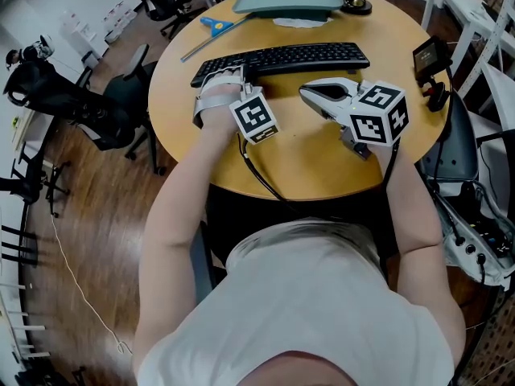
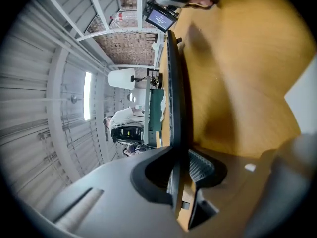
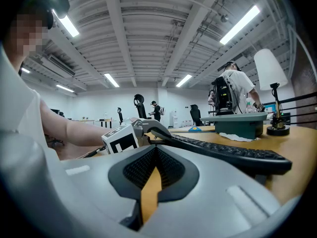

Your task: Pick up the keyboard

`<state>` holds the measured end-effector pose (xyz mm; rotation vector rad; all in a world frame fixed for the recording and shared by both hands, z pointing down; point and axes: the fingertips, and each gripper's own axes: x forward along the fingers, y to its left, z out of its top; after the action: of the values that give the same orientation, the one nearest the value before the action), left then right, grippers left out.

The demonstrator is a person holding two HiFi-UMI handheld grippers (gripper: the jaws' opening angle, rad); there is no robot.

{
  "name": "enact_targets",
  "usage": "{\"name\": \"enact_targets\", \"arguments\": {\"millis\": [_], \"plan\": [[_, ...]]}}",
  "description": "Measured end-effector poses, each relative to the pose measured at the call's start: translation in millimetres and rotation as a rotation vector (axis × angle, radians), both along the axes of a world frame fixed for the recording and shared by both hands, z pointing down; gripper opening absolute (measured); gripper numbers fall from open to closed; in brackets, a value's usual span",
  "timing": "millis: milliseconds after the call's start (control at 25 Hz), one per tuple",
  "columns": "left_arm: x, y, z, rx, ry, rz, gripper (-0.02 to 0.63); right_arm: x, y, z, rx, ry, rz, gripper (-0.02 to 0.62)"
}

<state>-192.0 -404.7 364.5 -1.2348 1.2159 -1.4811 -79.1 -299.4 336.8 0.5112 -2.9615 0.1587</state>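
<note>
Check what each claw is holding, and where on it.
Left claw grips the keyboard by its near edge, close to the left end. Right claw holds nothing, its jaws together.

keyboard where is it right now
Head view: the keyboard spans the round table's far half, just in front of the green tray, with its left end gripped in the left tongs.

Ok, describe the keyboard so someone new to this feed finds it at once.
Start from the round wooden table. Across its far half sits the keyboard, its left end pinched in the left claw. It is the only long black slab of keys; the tray behind it is grey-green and keyless.
</note>
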Motion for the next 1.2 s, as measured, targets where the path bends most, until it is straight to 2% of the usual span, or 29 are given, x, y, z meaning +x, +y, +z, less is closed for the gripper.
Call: {"name": "enact_targets", "arguments": {"millis": [200,720,1200], "plan": [[-2,3,-11,0.017,0.03,0.0,0.087,0,0,1,0.001,-0.001,0.0,0.002],[3,15,-51,0.145,0.005,0.039,0.086,0,0,2,0.0,0.0,-0.002,0.002],[9,27,-84,0.213,0.019,0.084,0.087,1,0,3,0.001,0.003,0.004,0.002]]}}
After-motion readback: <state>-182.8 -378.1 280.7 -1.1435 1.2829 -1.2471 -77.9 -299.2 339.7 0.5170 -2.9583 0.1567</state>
